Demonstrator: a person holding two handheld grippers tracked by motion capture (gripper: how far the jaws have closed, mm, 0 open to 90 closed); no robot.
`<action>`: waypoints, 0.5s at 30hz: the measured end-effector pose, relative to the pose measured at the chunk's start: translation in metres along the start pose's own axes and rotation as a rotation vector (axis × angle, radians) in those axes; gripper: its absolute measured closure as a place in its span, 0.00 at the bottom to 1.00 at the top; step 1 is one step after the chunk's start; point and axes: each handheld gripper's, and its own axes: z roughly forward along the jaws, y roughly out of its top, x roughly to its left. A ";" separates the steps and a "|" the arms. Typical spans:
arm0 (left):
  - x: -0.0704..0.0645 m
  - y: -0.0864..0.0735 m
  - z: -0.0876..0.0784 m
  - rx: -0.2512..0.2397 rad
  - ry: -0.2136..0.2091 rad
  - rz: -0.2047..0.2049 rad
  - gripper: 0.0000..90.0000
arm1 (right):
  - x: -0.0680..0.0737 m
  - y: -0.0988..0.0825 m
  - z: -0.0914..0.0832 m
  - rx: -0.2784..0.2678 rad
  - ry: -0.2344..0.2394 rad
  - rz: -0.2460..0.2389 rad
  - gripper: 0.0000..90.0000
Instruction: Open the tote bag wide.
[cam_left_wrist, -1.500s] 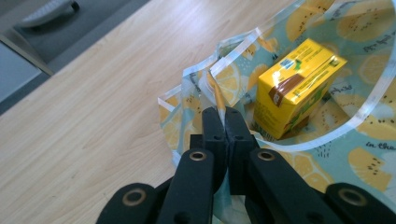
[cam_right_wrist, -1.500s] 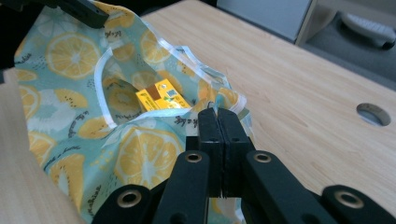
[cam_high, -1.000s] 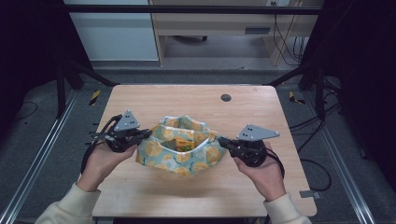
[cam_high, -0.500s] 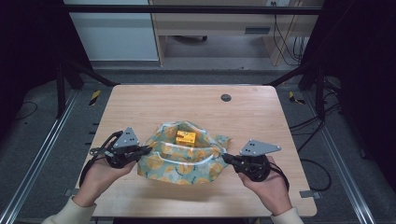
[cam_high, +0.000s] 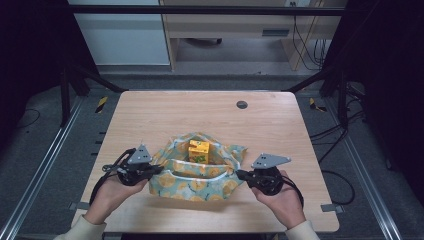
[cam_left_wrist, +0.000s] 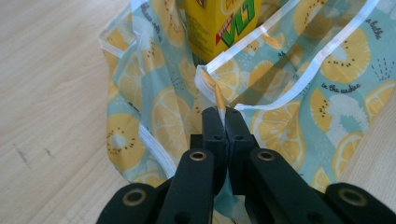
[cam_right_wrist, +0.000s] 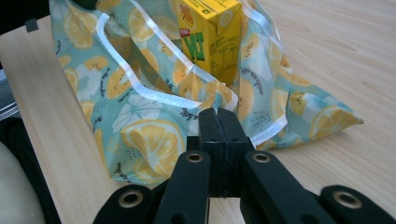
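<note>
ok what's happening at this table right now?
A person holds a hand-held gripper in each hand, both clamped on a lemon-print cloth lying on the wooden table. The left hand-held gripper pinches the cloth's white-trimmed edge on one side, and the right hand-held gripper pinches the edge on the opposite side. A yellow juice carton stands upright in the middle, with the cloth raised around it like a pouch, open at the top.

Yellow carton (cam_left_wrist: 219, 28) top cut off, base hidden inside lemon-print cloth (cam_left_wrist: 289, 93)
</note>
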 end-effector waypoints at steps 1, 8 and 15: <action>0.000 0.000 0.000 0.000 0.000 0.000 1.00 | 0.000 0.000 0.000 0.000 0.000 0.000 1.00; -0.001 -0.007 0.013 0.031 -0.016 0.001 1.00 | -0.005 -0.004 0.011 0.025 0.004 0.014 1.00; -0.002 -0.011 0.021 0.046 -0.023 -0.004 1.00 | -0.009 -0.007 0.016 0.039 0.006 0.024 0.98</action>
